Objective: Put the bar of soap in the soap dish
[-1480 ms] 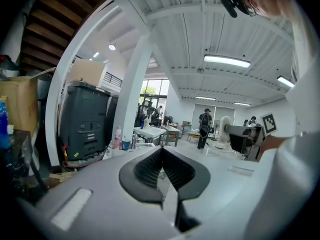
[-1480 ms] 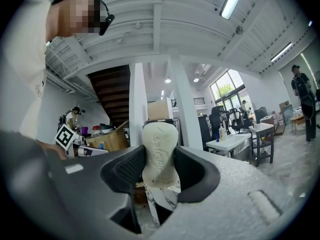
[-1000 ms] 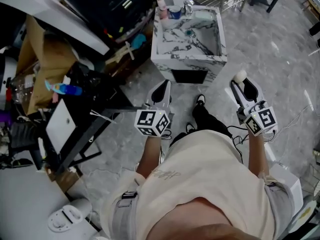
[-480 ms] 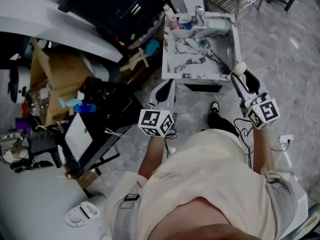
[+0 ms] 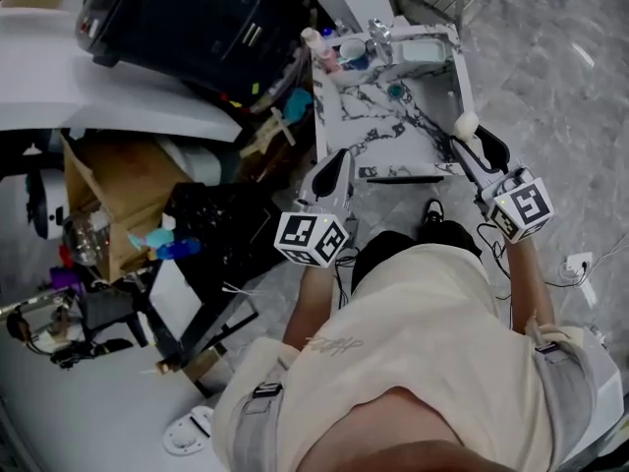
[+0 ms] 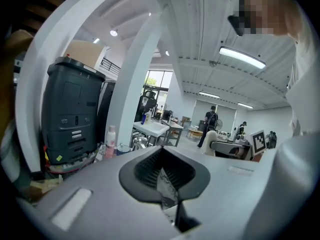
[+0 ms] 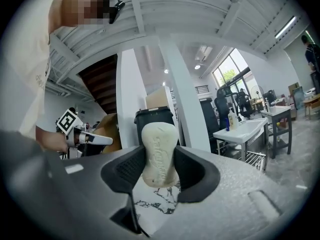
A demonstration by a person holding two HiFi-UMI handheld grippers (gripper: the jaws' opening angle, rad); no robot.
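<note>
A pale oval bar of soap (image 7: 159, 154) stands upright between the pads of my right gripper (image 7: 159, 168), which is shut on it. In the head view that gripper (image 5: 468, 138) holds the soap (image 5: 466, 123) over the front right corner of the marble sink (image 5: 336, 116). A pale green soap dish (image 5: 425, 52) sits on the sink's back ledge, to the right of the faucet (image 5: 378, 35). My left gripper (image 5: 339, 159) hangs at the sink's front left edge, jaws together and holding nothing. In its own view the left gripper (image 6: 165, 170) shows only a thin slit.
A pink bottle (image 5: 316, 45) and a blue cup (image 5: 354, 55) stand on the sink's back left ledge. A large black bin (image 5: 187, 28) and a cluttered black rack (image 5: 211, 214) lie to the left. The person's foot (image 5: 432, 212) is on the grey floor under the sink front.
Both grippers have moved forward from the open floor up to the sink's front edge. The soap has stayed in the right gripper throughout.
</note>
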